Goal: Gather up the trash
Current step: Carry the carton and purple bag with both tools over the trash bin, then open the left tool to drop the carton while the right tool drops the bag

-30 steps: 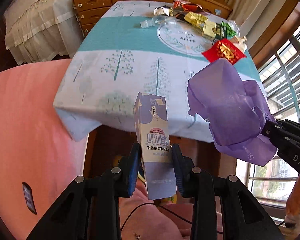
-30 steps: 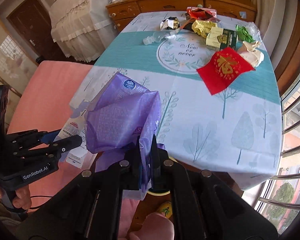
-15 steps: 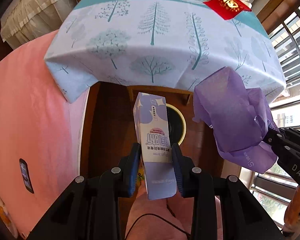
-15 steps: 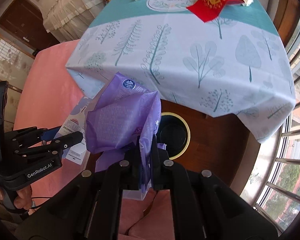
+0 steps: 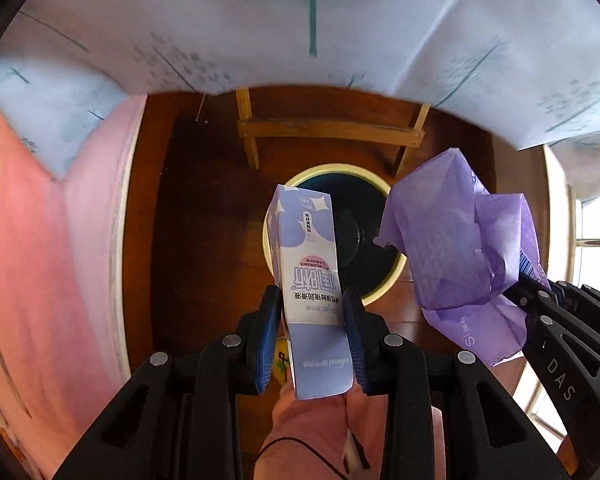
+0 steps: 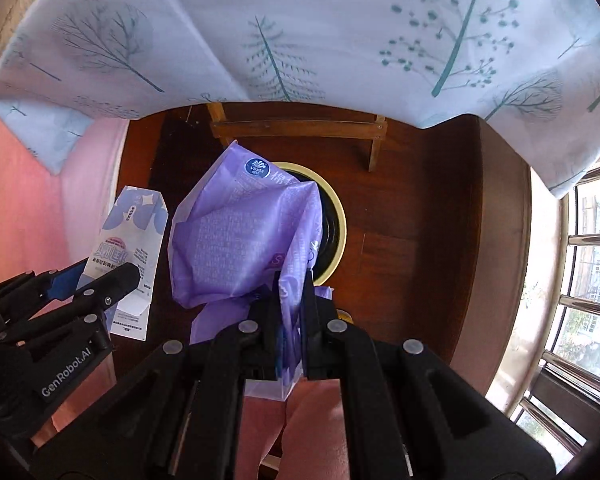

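Observation:
My left gripper (image 5: 312, 312) is shut on a white and lilac carton box (image 5: 310, 264), held upright above a round bin (image 5: 374, 292) with a cream rim and dark inside on the wooden floor. The box also shows in the right wrist view (image 6: 130, 240). My right gripper (image 6: 292, 292) is shut on a crumpled purple plastic wrapper (image 6: 240, 240), held above the same bin (image 6: 338, 232), which it partly hides. The wrapper shows at the right of the left wrist view (image 5: 460, 248), with the right gripper (image 5: 518, 294) behind it.
The tree-print tablecloth (image 5: 312, 32) hangs over the table edge just beyond the bin. Wooden table legs and a crossbar (image 5: 328, 132) stand behind the bin. Pink fabric (image 5: 40, 260) lies to the left. A window with railings (image 6: 584, 280) is at the right.
Both grippers have tilted down and moved in over the floor. The tabletop trash has left view, and the bin now sits right below the box and the wrapper.

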`<act>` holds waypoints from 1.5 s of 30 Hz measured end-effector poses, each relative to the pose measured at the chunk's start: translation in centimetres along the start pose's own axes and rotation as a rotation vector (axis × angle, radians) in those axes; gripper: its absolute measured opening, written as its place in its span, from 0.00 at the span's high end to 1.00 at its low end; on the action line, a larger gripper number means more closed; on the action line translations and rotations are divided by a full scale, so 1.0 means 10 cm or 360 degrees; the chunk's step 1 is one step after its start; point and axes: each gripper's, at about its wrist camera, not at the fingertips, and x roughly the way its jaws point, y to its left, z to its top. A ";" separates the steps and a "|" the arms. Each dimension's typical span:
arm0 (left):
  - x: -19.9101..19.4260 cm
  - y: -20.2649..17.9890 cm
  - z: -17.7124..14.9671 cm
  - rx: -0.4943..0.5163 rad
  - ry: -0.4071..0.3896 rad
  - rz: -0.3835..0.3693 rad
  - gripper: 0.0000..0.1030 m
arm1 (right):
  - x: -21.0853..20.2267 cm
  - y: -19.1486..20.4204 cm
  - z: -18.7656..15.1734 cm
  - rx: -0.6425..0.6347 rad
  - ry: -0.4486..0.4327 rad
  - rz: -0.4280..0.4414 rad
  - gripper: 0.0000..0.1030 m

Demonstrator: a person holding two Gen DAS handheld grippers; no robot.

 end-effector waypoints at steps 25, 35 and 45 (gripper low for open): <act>1.93 0.28 0.36 -0.0017 0.0010 -0.0121 0.22 | 2.00 0.12 0.05 -0.0183 0.0083 -0.0237 0.96; 1.84 0.72 0.19 -0.0172 -0.0015 -0.0136 0.17 | 2.13 0.30 0.13 -0.0186 0.0099 -0.0198 0.96; 1.40 1.17 -0.03 -0.0358 -0.0137 -0.0146 0.17 | 2.15 0.53 0.14 -0.0120 0.0101 -0.0035 0.68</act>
